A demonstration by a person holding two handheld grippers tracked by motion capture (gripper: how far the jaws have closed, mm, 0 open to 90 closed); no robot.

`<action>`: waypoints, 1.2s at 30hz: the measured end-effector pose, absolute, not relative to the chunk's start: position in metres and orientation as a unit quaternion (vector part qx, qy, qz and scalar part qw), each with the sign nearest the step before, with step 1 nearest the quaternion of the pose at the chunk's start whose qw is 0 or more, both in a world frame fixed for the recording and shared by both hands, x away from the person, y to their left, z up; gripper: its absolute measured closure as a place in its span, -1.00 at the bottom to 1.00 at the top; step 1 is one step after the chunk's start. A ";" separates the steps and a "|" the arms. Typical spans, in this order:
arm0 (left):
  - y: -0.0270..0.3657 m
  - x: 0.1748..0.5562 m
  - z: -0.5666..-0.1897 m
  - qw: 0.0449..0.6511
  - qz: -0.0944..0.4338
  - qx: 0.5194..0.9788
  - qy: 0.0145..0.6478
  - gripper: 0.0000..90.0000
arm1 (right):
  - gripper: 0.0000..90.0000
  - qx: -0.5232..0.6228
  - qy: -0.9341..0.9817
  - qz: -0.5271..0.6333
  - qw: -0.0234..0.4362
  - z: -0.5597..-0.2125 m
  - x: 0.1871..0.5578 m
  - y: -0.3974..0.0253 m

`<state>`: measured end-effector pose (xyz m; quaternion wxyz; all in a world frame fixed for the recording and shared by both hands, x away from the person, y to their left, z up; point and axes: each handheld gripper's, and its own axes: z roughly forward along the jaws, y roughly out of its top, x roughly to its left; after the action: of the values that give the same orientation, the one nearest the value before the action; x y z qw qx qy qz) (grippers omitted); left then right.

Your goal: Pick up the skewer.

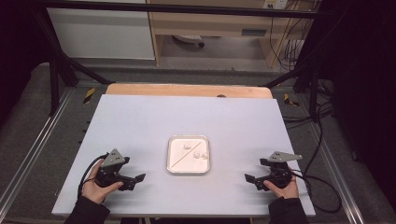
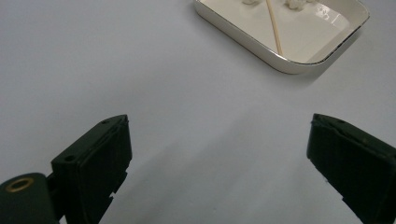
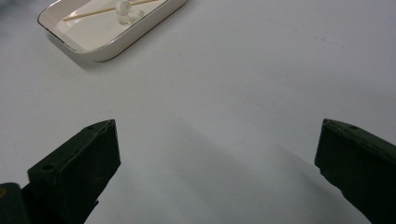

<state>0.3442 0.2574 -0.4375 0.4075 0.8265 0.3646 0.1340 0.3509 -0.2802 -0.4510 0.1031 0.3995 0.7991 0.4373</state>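
White table (image 1: 140,121) under two hand-held grippers. Left gripper (image 1: 133,179) rests near the front edge, jaws spread wide and empty. Between them a shallow tray (image 1: 173,164) holds a thin wooden stick (image 1: 187,151) and small white lumps (image 1: 201,154). Right gripper (image 1: 252,179) mirrors it, likewise agape, seemingly poised to begin.

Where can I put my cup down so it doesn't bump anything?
Lots of room. The table is bare between the tray and the far edge, and on both sides of the tray, between it and each tool: left tool, right tool. The only crowded spot is inside the tray, where a stick and small white lumps lie.
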 end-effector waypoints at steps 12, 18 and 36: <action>0.249 0.345 -0.429 0.404 0.139 0.828 0.363 -0.85 | -0.99 0.399 0.802 0.432 0.103 -0.452 0.351 -0.280; 0.241 0.346 -0.422 0.402 0.139 0.831 0.358 -0.85 | -0.99 0.400 0.801 0.434 0.104 -0.451 0.351 -0.280; 0.204 0.361 -0.406 0.399 0.139 0.839 0.341 -0.84 | -0.99 0.398 0.803 0.431 0.104 -0.451 0.351 -0.280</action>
<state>0.3610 0.2044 -0.4061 0.3993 0.8395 0.3413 0.1392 0.3512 -0.2801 -0.4513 0.1040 0.3980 0.8030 0.4313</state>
